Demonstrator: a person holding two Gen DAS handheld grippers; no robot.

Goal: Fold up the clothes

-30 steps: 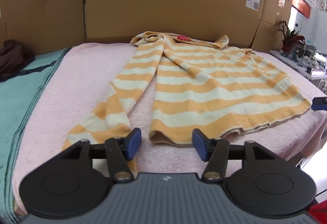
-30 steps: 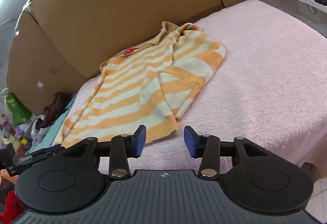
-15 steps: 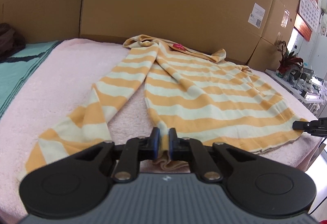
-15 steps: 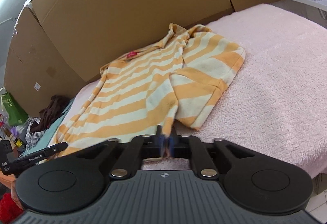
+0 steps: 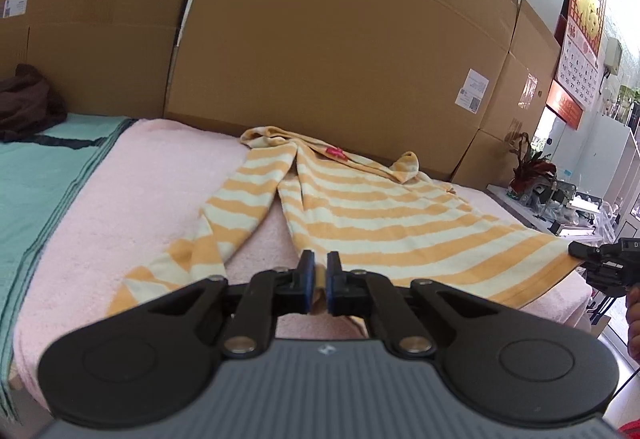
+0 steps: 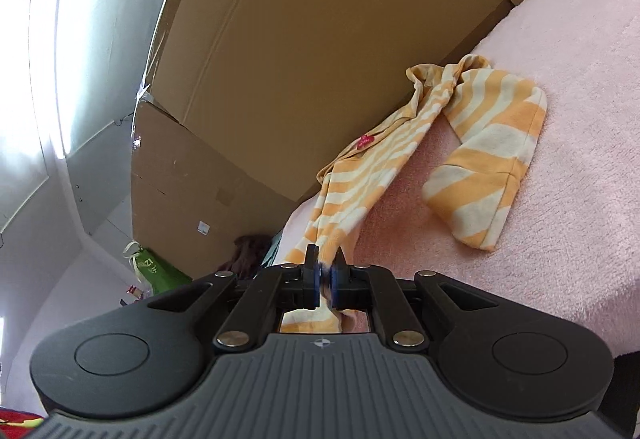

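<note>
An orange-and-cream striped shirt (image 5: 372, 211) lies on the pink fleece cover (image 5: 132, 199), collar toward the cardboard wall. My left gripper (image 5: 319, 279) is shut on the near hem at its left corner, which is raised a little. At the far right of that view my right gripper (image 5: 588, 255) pinches the hem's other corner. In the right wrist view the right gripper (image 6: 326, 279) is shut on the shirt (image 6: 360, 179), which stretches taut up to the collar. One sleeve (image 6: 492, 159) lies folded on the cover (image 6: 560, 239).
Tall cardboard boxes (image 5: 340, 51) wall off the back. A teal blanket (image 5: 36, 179) with a dark brown garment (image 5: 28, 103) lies left of the cover. A shelf with a plant (image 5: 532, 167) stands to the right. A green bag (image 6: 154, 271) sits on the floor.
Both grippers went from open to shut on the shirt's hem corners. They then rose, lifting the hem off the cover and pulling the shirt taut.
</note>
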